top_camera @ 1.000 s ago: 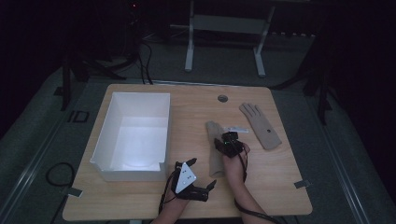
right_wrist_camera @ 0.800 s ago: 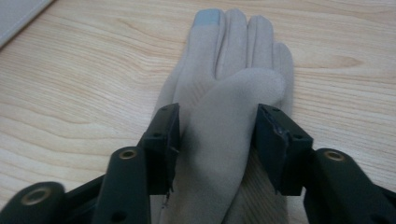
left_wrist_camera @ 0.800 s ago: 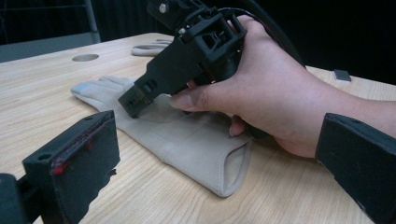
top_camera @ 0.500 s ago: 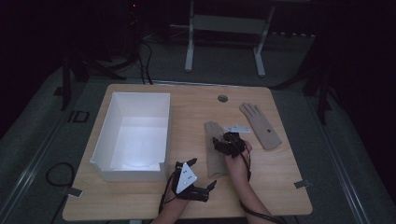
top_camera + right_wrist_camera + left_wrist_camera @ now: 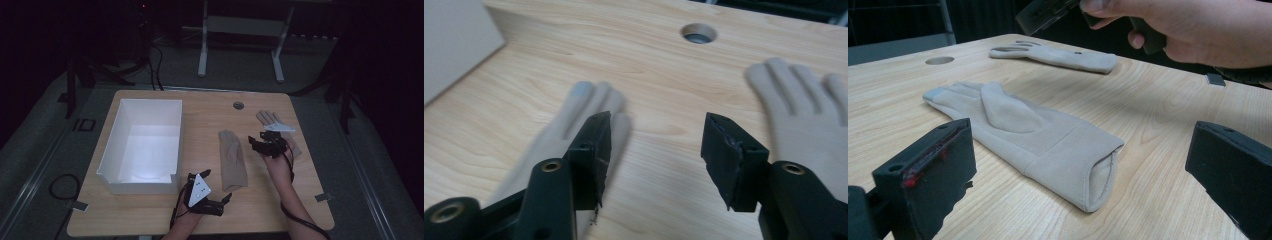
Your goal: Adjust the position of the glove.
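Two beige gloves lie flat on the wooden table [image 5: 200,115]. One glove [image 5: 232,160] is mid-table, its cuff toward me. The other glove [image 5: 270,119] lies farther right, partly under my right hand. My right gripper [image 5: 265,141] hovers between them, pointing away from me. In the right gripper view its jaws [image 5: 656,125] have just been opening and stand apart with nothing between them, the near glove [image 5: 574,120] left and the far glove [image 5: 804,110] right. My left gripper [image 5: 216,186] rests wide open near the front edge, facing the near glove's cuff [image 5: 1063,150].
A white open box [image 5: 115,150] stands on the left half of the table. A round cable hole [image 5: 238,105] sits near the far edge. Table legs and cables are on the dark floor beyond.
My right hand has lifted off the middle glove and moved right toward the other glove. The middle glove stays flat on the table. The left gripper has not moved.
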Demonstrator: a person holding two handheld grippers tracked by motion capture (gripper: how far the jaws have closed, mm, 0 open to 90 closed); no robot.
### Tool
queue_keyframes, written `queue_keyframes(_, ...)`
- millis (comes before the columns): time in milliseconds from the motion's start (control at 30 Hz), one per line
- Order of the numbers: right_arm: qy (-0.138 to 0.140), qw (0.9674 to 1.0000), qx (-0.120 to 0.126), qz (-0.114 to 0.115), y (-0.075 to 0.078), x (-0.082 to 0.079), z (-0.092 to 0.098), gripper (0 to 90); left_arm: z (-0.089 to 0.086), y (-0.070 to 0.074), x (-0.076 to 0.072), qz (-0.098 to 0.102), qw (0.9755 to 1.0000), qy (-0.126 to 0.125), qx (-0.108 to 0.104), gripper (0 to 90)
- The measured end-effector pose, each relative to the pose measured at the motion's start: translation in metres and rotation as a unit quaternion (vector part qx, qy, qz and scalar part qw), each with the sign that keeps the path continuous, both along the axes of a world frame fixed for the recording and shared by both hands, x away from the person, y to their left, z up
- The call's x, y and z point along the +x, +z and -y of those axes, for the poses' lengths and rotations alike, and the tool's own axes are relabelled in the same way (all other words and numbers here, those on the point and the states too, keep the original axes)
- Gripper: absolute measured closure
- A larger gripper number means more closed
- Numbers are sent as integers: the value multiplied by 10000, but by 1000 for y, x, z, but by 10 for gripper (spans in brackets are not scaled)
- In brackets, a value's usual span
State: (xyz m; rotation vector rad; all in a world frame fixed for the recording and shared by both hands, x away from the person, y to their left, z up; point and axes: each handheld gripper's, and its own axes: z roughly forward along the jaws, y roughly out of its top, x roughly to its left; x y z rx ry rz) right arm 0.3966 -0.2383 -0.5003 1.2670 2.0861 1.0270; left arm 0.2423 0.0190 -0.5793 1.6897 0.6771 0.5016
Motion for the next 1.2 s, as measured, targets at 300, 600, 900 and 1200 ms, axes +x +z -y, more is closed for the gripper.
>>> queue_keyframes(300, -31, 9995, -249, 172, 5, 17, 48, 490, -1, 0, 0, -6, 10000, -1, -3, 1)
queue_keyframes(600, -188, 9991, -365, 139, 0, 32, 104, 510, 0, 0, 0, -4, 10000, 4, 2, 1)
queue_keyframes(900, -119, 9992, -359, 92, -4, 58, 125, 503, -1, 0, 0, 1, 10000, 27, 11, 1)
queue_keyframes(1200, -85, 9991, -359, -195, -29, 84, 119, 498, -2, 0, 0, 0, 10000, -24, -24, 1)
